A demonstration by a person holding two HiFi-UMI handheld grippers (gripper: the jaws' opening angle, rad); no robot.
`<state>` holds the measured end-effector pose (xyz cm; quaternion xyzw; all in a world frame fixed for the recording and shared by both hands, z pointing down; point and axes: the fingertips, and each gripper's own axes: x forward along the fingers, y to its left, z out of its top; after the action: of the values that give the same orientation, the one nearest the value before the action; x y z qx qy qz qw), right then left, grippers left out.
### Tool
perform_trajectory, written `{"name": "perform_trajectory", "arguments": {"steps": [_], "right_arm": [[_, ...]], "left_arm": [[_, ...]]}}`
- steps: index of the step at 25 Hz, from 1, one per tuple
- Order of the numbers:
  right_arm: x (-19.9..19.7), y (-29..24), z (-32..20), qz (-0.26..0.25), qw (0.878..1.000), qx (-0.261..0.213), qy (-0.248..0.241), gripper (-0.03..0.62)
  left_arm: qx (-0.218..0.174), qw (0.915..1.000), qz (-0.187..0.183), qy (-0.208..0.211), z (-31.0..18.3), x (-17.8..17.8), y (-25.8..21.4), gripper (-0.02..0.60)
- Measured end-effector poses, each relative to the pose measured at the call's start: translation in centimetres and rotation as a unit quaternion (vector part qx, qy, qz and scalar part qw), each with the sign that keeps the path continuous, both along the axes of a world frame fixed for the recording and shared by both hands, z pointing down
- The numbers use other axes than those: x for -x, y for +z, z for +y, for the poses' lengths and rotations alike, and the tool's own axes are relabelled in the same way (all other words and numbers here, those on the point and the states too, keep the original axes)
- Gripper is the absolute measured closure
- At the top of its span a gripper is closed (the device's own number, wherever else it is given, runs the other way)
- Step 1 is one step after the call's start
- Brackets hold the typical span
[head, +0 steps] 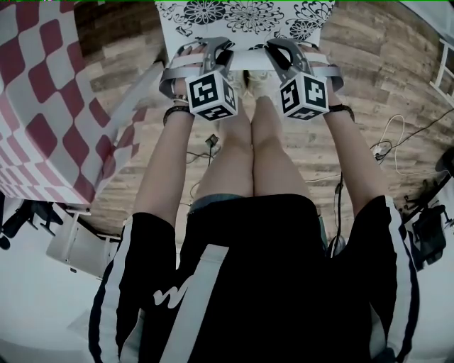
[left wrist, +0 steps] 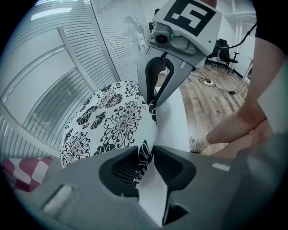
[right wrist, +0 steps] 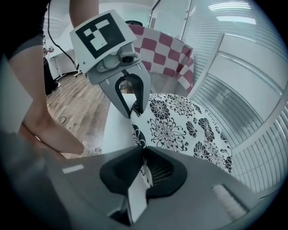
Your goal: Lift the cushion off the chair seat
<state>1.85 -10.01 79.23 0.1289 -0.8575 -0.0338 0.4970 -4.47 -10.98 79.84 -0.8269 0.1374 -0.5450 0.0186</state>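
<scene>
The head view looks steeply down from well above the white, black-flowered fabric cushion [head: 245,18]. Both gripper views sit at its near edge, facing across it; all three share it.

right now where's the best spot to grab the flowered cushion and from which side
Its thin front edge, nearest the person, reached from the front and above. The cushion lies flat on the white seat, so only its rim is narrow enough to pinch. The left gripper and right gripper both pinch that edge, spaced apart, which should keep it level.
</scene>
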Motion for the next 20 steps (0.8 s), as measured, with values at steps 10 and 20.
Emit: {"name": "perform_trajectory", "arguments": {"steps": [10, 20], "right_arm": [[0.2, -2.2, -1.3, -0.021, 0.999, -0.008, 0.032, 0.585], [0.2, -5.1, -2.0, -0.032, 0.997, -0.018, 0.067, 0.585]], "left_arm": [[-0.014, 0.9996, 0.017, -0.017, -1.1, -0.1, -2.4, 0.563], [-0.014, 0.9989, 0.033, -0.029, -1.5, 0.0, -5.2, 0.566]]}}
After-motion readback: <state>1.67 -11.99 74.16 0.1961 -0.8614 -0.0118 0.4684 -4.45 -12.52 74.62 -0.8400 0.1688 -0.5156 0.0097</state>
